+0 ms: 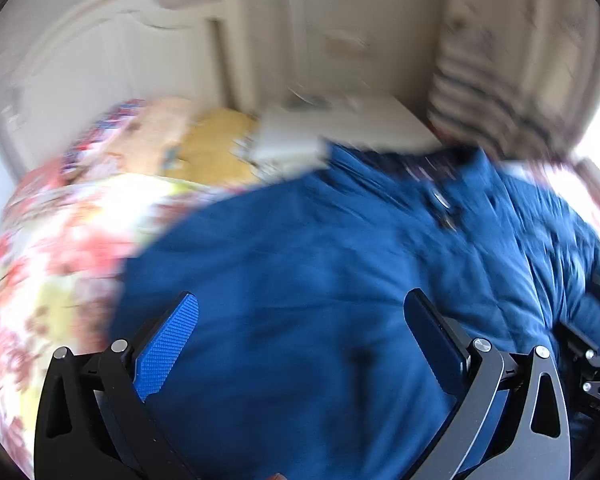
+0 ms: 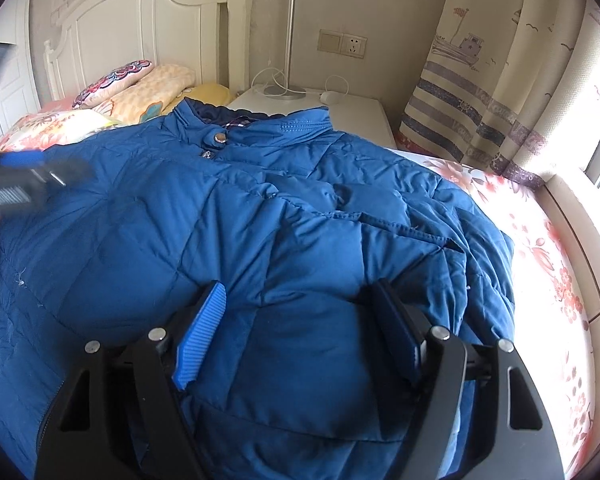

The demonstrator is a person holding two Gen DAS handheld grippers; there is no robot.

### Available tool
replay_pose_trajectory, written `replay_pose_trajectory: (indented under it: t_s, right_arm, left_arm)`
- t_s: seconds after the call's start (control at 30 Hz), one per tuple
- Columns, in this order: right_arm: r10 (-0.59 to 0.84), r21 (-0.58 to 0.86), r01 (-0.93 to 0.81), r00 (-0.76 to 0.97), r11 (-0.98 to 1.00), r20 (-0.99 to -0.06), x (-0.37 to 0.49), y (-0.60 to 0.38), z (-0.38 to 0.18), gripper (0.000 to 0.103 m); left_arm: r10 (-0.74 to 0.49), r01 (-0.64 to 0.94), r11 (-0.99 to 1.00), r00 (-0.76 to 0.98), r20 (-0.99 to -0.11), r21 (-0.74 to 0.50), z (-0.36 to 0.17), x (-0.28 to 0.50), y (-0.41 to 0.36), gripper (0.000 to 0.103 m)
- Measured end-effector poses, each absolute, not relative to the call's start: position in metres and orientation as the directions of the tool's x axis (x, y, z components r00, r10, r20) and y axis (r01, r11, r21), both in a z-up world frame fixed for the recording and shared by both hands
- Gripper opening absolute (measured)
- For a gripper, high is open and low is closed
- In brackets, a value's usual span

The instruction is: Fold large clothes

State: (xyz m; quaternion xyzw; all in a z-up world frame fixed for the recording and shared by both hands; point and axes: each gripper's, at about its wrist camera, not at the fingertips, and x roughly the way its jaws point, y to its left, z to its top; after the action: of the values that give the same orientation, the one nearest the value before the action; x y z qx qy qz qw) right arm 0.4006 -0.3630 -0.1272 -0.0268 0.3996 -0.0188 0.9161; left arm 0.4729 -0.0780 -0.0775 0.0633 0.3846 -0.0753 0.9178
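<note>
My fingers are spread wide on both tools, nothing between them: the left gripper (image 1: 300,328) hangs with its jaws apart over plain blue fabric at the bottom of its frame, and the right gripper (image 2: 300,320) sits just as wide, low over a puffy fold near the bottom centre of its own view. The blue padded jacket (image 2: 228,216) lies front-up across the bed (image 2: 540,248), filling the middle of both frames, collar (image 2: 256,120) toward the headboard (image 2: 140,20) at upper left, snap closed at the neck. As far as I can judge, the fold is partly begun at most: on the right half of the right view a sleeve or side panel (image 2: 400,232) looks brought in over the body, bunched and creased, while the left half lies flat and open. So the other side, the lengthwise fold and the smoothing all look left to do. The right view is crisp and gives me the collar, the quilting, the nightstand (image 2: 340,108) and curtain (image 2: 480,100) at upper right, plus my left tool blurred at its left edge. The left view is smeared, but it shows more of the floral bedding (image 1: 60,248) at the left.
</note>
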Motion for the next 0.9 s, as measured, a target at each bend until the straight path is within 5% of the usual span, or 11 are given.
replay_pose_trajectory:
  t_s: [0.13, 0.27, 0.63, 0.9]
  right_arm:
    - [-0.052, -0.061, 0.011, 0.679, 0.998, -0.732, 0.401, -0.363, -0.127, 0.075]
    - [-0.062, -0.075, 0.01, 0.679, 0.997, -0.731, 0.4, -0.361, -0.127, 0.075]
    - [-0.091, -0.104, 0.024, 0.695, 0.994, -0.713, 0.363, -0.341, -0.096, 0.076]
    - [-0.01, -0.042, -0.03, 0.685, 0.999, -0.729, 0.329, -0.351, -0.091, 0.077]
  left_arm:
    - [-0.002, 0.075, 0.995, 0.66, -0.751, 0.063, -0.097, 0.474, -0.028, 0.099]
    - [-0.08, 0.087, 0.996, 0.626, -0.776, -0.032, -0.117, 0.484, -0.009, 0.099]
    - [-0.044, 0.077, 0.997, 0.636, -0.771, 0.007, -0.117, 0.48, -0.014, 0.099]
    - [-0.085, 0.128, 0.992, 0.712, -0.697, 0.01, -0.069, 0.401, -0.024, 0.099]
